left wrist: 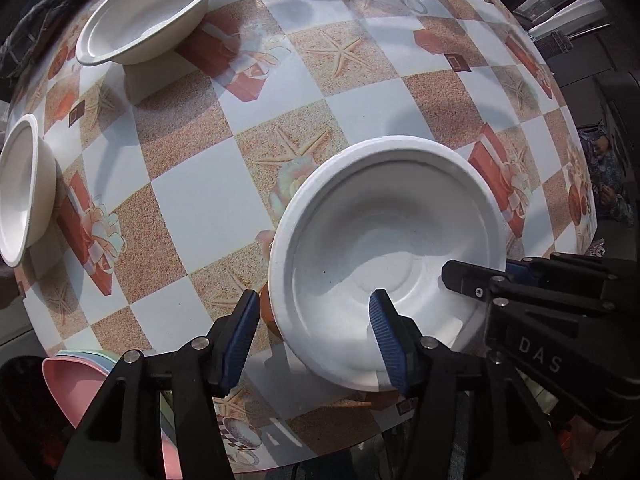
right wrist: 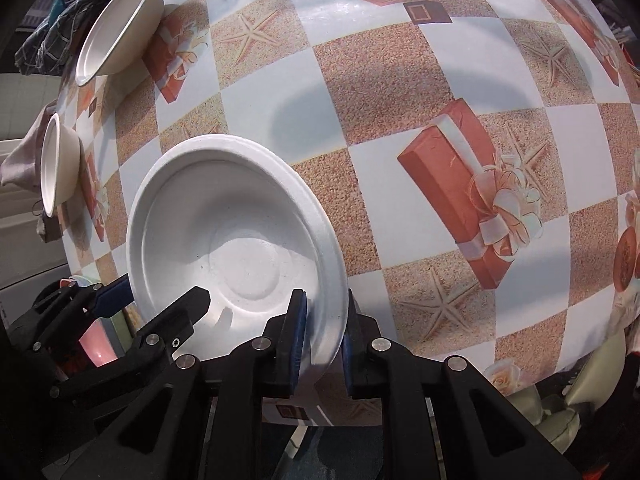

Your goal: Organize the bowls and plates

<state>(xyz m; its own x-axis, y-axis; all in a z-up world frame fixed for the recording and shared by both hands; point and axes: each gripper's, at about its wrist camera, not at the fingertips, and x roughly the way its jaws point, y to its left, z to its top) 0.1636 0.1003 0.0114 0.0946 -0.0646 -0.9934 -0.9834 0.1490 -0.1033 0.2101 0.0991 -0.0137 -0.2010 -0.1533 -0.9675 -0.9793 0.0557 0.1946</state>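
Note:
A white foam bowl (left wrist: 384, 240) is held above the patterned table near its front edge. My right gripper (right wrist: 323, 332) is shut on its near right rim (right wrist: 328, 300). My left gripper (left wrist: 314, 336) is open, with one finger outside the bowl's left rim and the other finger inside the bowl. In the right wrist view the bowl (right wrist: 224, 232) tilts up to the left. A second white bowl (left wrist: 156, 12) sits at the far left, also in the right wrist view (right wrist: 116, 24). A third white bowl (left wrist: 20, 188) sits at the left edge, also in the right wrist view (right wrist: 60, 164).
The table (left wrist: 208, 200) has a checked cloth with starfish and gift boxes. A stack of pink and pastel plates (left wrist: 76, 376) lies below the table's near left edge. A crumpled plaid cloth (right wrist: 60, 16) lies at the far left corner.

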